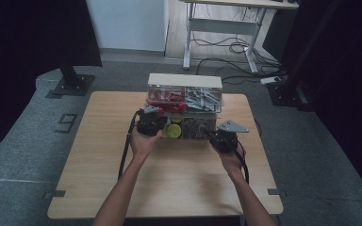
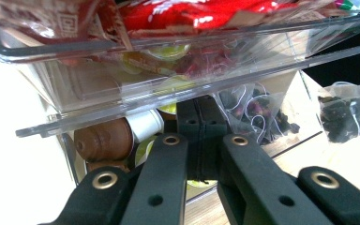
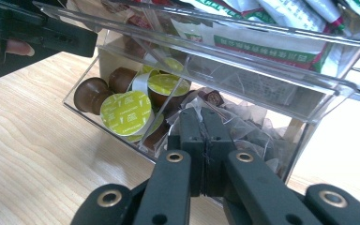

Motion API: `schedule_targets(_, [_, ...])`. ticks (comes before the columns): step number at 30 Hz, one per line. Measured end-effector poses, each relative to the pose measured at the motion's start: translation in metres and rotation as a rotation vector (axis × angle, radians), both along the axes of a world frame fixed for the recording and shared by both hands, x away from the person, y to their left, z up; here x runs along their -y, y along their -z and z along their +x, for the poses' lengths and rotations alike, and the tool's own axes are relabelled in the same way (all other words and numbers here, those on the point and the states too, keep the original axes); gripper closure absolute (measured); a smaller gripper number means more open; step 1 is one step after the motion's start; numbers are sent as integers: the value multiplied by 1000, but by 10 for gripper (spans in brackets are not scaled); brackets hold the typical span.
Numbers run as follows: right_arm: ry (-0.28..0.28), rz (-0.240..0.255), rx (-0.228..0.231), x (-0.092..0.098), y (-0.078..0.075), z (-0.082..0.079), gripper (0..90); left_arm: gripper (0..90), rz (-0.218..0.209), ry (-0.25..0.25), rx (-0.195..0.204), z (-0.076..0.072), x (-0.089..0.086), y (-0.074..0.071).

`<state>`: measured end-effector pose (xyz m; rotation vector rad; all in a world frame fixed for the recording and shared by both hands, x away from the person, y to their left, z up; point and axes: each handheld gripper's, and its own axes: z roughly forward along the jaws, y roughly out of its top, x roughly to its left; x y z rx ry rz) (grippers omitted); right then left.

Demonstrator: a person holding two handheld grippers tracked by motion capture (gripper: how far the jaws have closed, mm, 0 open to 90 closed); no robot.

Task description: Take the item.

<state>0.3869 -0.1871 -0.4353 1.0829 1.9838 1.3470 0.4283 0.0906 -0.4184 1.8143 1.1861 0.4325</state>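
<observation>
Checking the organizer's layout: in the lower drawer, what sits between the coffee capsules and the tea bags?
A clear divider wall separates the coffee capsules from the tea bags, in the right gripper view.

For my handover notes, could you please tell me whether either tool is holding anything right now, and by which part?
Nothing is held. The left tool and the right tool both have their jaws shut together with nothing between them, pointed at the lower drawer of the clear organizer.
</observation>
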Motion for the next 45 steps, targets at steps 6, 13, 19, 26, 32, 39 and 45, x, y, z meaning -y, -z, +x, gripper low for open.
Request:
schedule_targets(6, [5,0,1,5,-1,-1,890,900,0,-1,-1,0,0,0])
schedule_targets(13, [16,0,2,12,-2,-3,890,900,3,0,-2,-1,2,0])
schedule_targets(19, [30,0,-1,20,-2,-3,890,900,5,2,-3,-1,3,0])
schedule_targets(26, [53,5,-3,32,-1,-3,890,900,-1,2,-9,-1,4,1])
schedule_targets(32, [68,4,-5,40,0,-3,890,900,-2,3,-9,-1,4,1])
schedule_targets(39, [83,8,-4,47,-1,-3,890,900,-2,2,-9,-1,4,1])
schedule_targets(45, [99,9,-4,54,-2,-3,890,900,-2,2,-9,-1,4,1])
